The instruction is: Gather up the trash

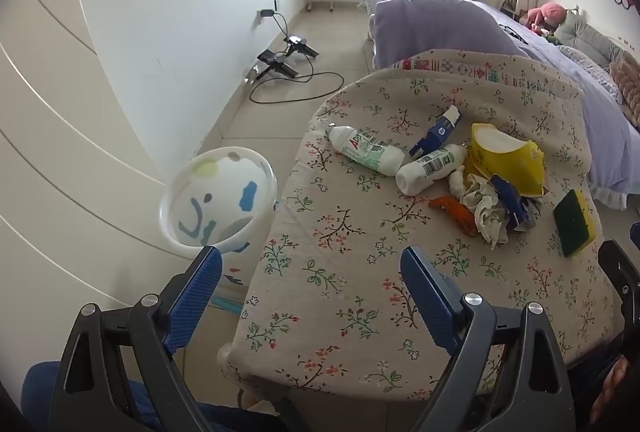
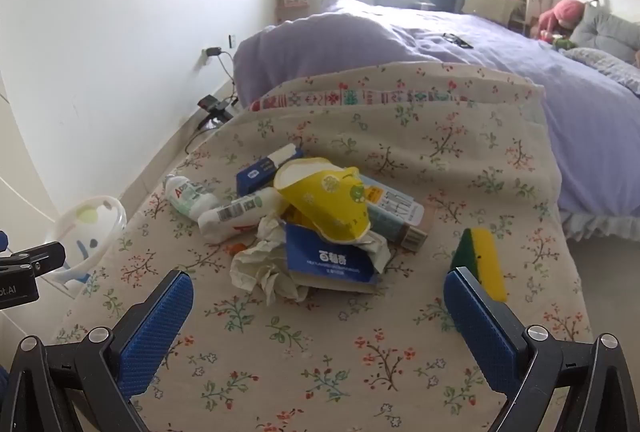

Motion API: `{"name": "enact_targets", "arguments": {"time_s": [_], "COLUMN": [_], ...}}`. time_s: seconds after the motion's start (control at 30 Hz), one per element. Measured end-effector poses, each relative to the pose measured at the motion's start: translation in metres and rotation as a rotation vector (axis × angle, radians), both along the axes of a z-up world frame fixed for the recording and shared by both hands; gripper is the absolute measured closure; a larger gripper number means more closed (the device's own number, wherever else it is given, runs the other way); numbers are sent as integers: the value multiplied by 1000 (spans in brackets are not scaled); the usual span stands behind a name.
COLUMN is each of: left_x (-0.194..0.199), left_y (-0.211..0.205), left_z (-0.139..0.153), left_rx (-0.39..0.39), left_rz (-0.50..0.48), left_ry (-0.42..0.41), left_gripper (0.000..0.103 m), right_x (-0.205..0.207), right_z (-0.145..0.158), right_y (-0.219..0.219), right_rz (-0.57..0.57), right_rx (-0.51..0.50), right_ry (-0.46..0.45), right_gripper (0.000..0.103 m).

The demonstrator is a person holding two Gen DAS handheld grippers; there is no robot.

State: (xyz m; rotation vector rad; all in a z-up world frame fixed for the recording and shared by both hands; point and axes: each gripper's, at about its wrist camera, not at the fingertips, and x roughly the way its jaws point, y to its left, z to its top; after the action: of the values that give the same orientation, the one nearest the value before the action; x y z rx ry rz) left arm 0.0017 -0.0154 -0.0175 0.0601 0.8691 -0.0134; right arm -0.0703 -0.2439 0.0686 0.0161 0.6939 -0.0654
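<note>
Looking down over the big flowery table [image 2: 360, 372], I see the white bin [image 1: 218, 197] standing on the floor just off its left edge, and the pile of trash [image 2: 320, 228] sitting in the middle of the cloth. My right gripper [image 2: 318, 302] is wide open with nothing in it, and the pile lies straight ahead of it, so I think this hand is the nearer one. My left gripper [image 1: 310, 276] is wide open and empty too, with the pile ahead and off to its right, and the two white bottles [image 1: 430, 167] lie on their sides, long ways running across.
</note>
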Motion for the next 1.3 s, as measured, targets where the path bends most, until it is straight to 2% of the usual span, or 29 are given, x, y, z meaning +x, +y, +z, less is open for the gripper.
{"name": "enact_targets", "arguments": {"time_s": [1.3], "left_x": [-1], "left_y": [-4], "left_z": [-1], "left_rx": [19], "left_rz": [-7], "left_ry": [2], "left_gripper": [10], "right_x": [4], "right_z": [-6], "right_y": [0], "right_rz": [0], "right_rx": [-2], "right_ry": [8], "right_gripper": [0]}}
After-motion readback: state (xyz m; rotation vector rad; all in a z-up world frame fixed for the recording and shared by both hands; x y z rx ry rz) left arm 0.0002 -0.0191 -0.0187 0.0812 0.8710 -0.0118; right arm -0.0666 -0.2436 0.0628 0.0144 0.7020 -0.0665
